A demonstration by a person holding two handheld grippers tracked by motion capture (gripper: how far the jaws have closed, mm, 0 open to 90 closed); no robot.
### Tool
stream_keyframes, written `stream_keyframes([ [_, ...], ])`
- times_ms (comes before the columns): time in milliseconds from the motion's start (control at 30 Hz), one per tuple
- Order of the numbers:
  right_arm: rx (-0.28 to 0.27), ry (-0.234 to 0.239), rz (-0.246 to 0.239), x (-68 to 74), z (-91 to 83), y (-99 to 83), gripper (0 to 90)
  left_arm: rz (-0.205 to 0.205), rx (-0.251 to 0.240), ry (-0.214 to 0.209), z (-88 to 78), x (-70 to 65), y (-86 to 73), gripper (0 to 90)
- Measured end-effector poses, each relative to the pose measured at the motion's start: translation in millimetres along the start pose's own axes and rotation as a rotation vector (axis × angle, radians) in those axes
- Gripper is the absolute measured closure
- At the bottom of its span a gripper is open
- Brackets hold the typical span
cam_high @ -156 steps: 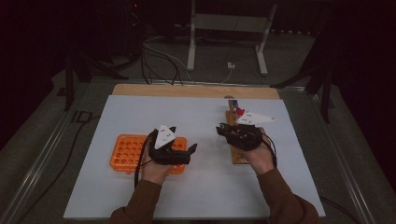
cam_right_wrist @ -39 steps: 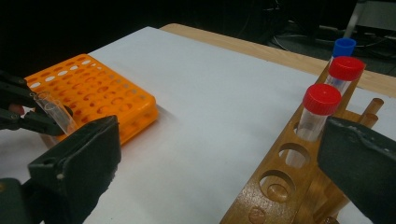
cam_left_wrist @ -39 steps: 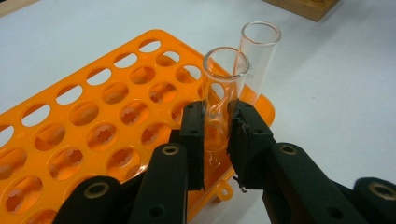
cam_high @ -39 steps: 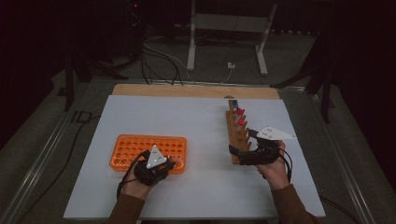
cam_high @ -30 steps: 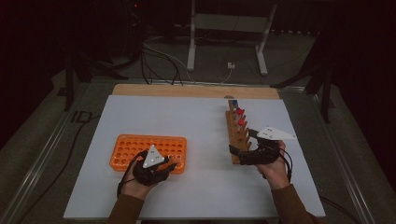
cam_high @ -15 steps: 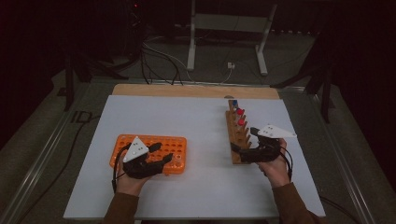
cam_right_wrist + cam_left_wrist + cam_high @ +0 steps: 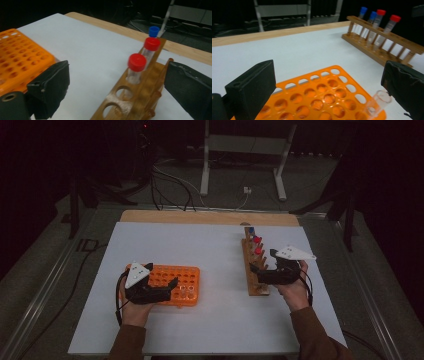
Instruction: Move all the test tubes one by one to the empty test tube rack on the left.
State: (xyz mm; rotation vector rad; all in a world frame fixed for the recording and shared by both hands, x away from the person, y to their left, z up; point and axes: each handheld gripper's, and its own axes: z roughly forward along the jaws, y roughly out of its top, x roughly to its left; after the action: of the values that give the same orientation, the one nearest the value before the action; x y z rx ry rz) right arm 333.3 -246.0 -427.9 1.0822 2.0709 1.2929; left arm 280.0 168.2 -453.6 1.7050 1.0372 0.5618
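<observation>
- Left gripper [image 7: 170, 285], lower left: jaws just opened wide over the orange rack [image 7: 172, 279], clear tube [image 7: 377, 102] standing free.
- Right gripper [image 7: 256, 270], right of centre: jaws apart, closing slightly, straddling the wooden rack [image 7: 254, 270].

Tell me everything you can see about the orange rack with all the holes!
The orange plastic rack is a flat rectangular tray pierced by rows of round holes. It lies level on the white table top, towards the left. Nearly all its holes look empty; one clear, uncapped plastic tube stands tilted in a hole at one corner. The left gripper sits over the rack's near left part with its jaws open, the tube close to one jaw. Whether the gripper touches the rack cannot be told.
</observation>
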Motion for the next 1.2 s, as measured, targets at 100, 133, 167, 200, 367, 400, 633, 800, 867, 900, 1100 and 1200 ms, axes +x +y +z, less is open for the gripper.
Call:
stream_keyframes([
  [100, 0.0, -0.017, 0.01, -4.9, 4.6, -0.9, 12.0, -0.012, -0.007, 0.01, -0.7, 2.5, -0.9, 0.4],
  [133, 0.002, -0.023, 0.015, -6.4, 6.5, -1.2, 14.1, -0.014, -0.008, 0.014, -0.7, 3.4, -1.3, 0.4],
  [167, 0.009, -0.035, 0.023, -9.7, 11.2, -2.2, 16.8, -0.018, -0.007, 0.016, -0.8, 4.1, -1.9, 0.4],
  [200, 0.016, -0.037, 0.026, -10.9, 14.0, -2.8, 18.9, -0.017, -0.005, 0.018, -0.9, 4.9, -2.5, 0.5],
  [367, 0.044, -0.052, 0.019, -15.0, 28.9, -6.1, 37.1, -0.02, -0.002, 0.029, -2.1, 6.3, -5.3, 0.4],
  [400, 0.048, -0.053, 0.015, -15.1, 31.6, -6.5, 41.4, -0.021, 0.0, 0.031, -2.3, 6.4, -5.8, 0.5],
  [633, 0.075, -0.074, 0.011, -17.0, 44.6, -6.1, 58.6, -0.023, 0.008, 0.033, -1.1, 6.1, -8.1, 0.5],
  [800, 0.087, -0.084, 0.017, -19.1, 49.1, -6.1, 66.6, -0.022, 0.013, 0.032, -0.6, 5.7, -9.2, 0.5],
  [867, 0.087, -0.081, 0.019, -19.6, 50.0, -6.5, 68.5, -0.02, 0.015, 0.032, -0.2, 5.3, -9.7, 0.5],
  [900, 0.09, -0.089, 0.011, -19.5, 50.7, -6.9, 69.9, -0.02, 0.016, 0.032, 0.0, 5.0, -9.9, 0.5],
  [1100, 0.085, -0.096, 0.006, -19.0, 49.4, -5.6, 70.4, -0.014, 0.019, 0.029, 1.7, 3.7, -11.1, 0.5],
  [1200, 0.075, -0.091, 0.005, -18.1, 46.3, -3.1, 70.5, -0.013, 0.02, 0.031, 1.6, 3.7, -11.4, 0.5],
])
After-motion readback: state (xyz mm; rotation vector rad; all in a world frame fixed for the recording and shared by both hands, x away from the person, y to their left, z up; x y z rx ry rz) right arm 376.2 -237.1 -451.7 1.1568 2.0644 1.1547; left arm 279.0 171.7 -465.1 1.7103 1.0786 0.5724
